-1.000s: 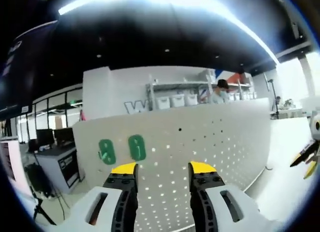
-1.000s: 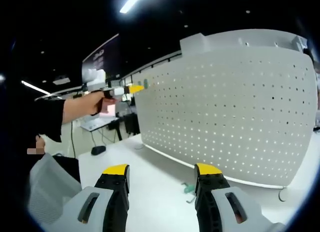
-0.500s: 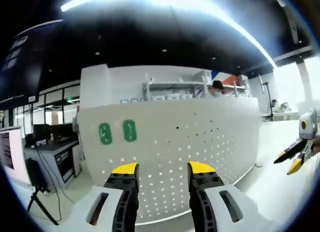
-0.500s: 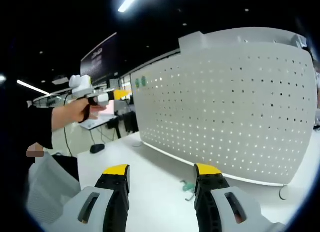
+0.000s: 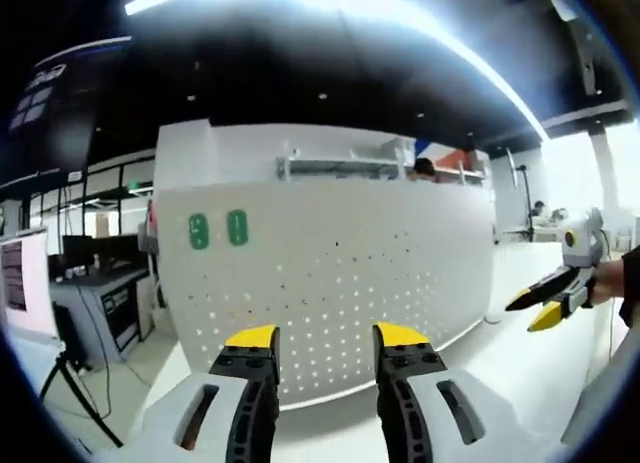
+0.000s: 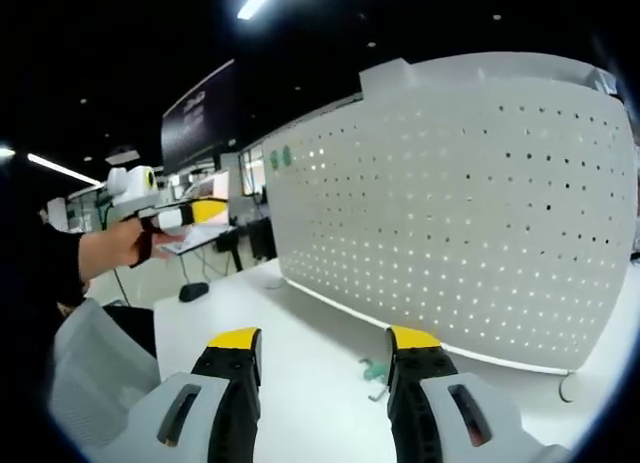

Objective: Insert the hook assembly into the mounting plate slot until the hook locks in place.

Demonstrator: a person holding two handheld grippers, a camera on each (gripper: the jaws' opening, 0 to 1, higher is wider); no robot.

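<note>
The white perforated mounting plate (image 5: 340, 273) stands upright on the white table (image 6: 290, 328). Two green hooks (image 5: 218, 229) sit side by side in its upper left corner, small in the right gripper view as green hooks (image 6: 280, 157). Another green hook (image 6: 374, 371) lies on the table at the plate's (image 6: 470, 223) foot, just left of my right jaw tip. My left gripper (image 5: 325, 335) is open and empty, well back from the plate; the left gripper (image 6: 212, 212) is held in a hand at the left. My right gripper (image 6: 325, 339) is open and empty, and the right gripper (image 5: 532, 311) enters from the right.
A dark mouse-like object (image 6: 193, 291) lies near the table's far left edge. Beyond the plate's left end stand a desk with monitors (image 5: 95, 283) and a tripod (image 5: 75, 403). Shelves and a person (image 5: 425, 168) are behind the plate. A grey chair back (image 6: 95, 373) sits low left.
The left gripper has drawn back from the plate's upper corner, away and lower, leaving the two green hooks on the plate. The right gripper has barely moved.
</note>
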